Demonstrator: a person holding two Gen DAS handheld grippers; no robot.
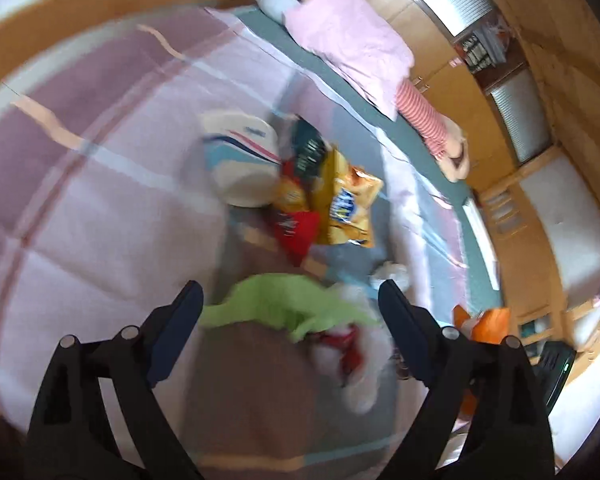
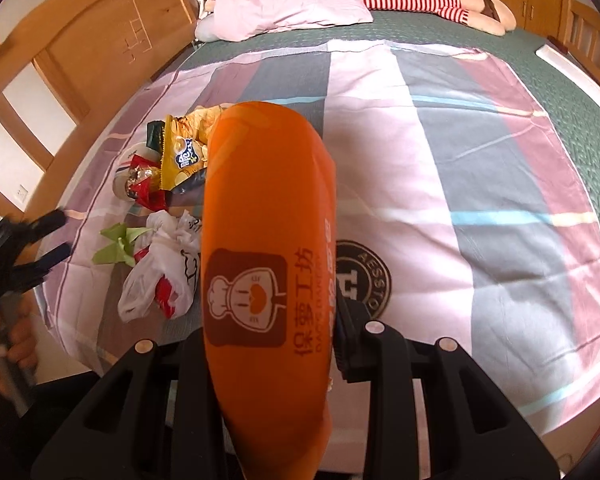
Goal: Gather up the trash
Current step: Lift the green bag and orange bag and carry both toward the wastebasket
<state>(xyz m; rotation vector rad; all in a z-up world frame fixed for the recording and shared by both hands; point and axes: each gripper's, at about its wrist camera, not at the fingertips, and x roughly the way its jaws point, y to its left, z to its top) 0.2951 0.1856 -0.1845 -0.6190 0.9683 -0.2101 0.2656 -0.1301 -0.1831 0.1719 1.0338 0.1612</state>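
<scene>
Hovering over the bed, the left gripper has its jaws spread wide and holding nothing, with a crumpled green paper lying in the gap between them and a white plastic bag just beside it toward 4 o'clock. The right gripper has its jaws narrow, pinched on an orange bag that stands up along its fingers, apparently the sack into which the rubbish goes. The step in hand looks like the pick-up of the next scrap: the left jaws likely need to sink onto the green paper and close, then carry it to the orange bag's mouth, which no view shows. More trash waits farther up the quilt toward 12 o'clock in the left wrist view: a yellow chip bag, a red wrapper and a round paper bowl, touching one another in a heap. The bed's near edge runs close under both grippers, while the quilt toward 2 o'clock lies open up to the pink pillow.
</scene>
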